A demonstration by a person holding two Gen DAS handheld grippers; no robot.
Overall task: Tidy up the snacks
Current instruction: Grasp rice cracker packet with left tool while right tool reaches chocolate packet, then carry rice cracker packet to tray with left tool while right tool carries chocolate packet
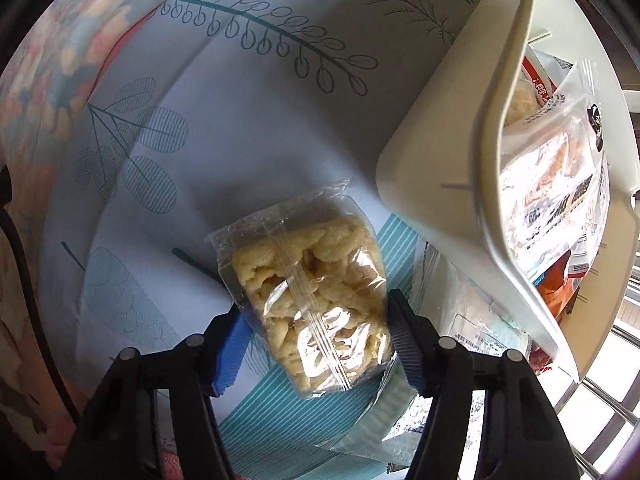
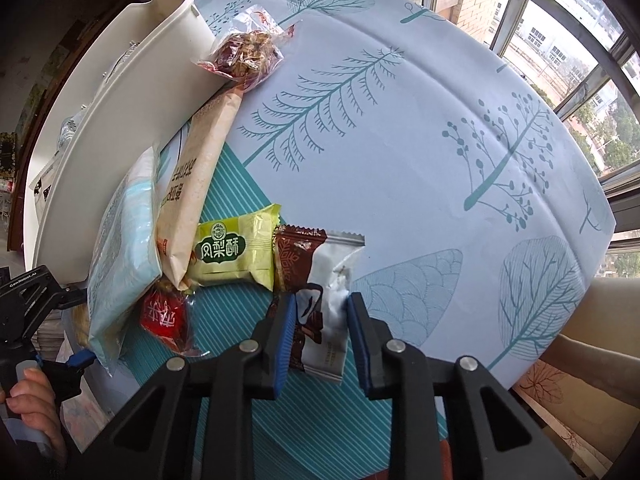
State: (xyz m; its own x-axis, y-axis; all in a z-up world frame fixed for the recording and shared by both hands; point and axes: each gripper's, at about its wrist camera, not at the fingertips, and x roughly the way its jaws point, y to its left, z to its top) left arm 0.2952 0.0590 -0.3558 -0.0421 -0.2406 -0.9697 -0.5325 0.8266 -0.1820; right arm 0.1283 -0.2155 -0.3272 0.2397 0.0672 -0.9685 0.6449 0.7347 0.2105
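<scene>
In the left wrist view my left gripper (image 1: 316,344) is shut on a clear bag of pale yellow puffed snacks (image 1: 316,300), held over the tablecloth. To its right stands a white plastic bin (image 1: 440,152) with several snack packets (image 1: 560,184) inside. In the right wrist view my right gripper (image 2: 322,344) is open, its blue pads on either side of a brown and white packet (image 2: 320,300) lying on the table. Beside it lie a yellow-green pastry packet (image 2: 236,252), a long beige packet (image 2: 200,176), a pale blue packet (image 2: 124,252), a red candy (image 2: 164,316) and a dark red snack bag (image 2: 248,56).
The white bin (image 2: 132,92) stands at the table's left in the right wrist view. The table (image 2: 420,140) has a pale blue leaf-print cloth. Windows line the far right side. A floral cloth (image 1: 60,60) lies at the left in the left wrist view.
</scene>
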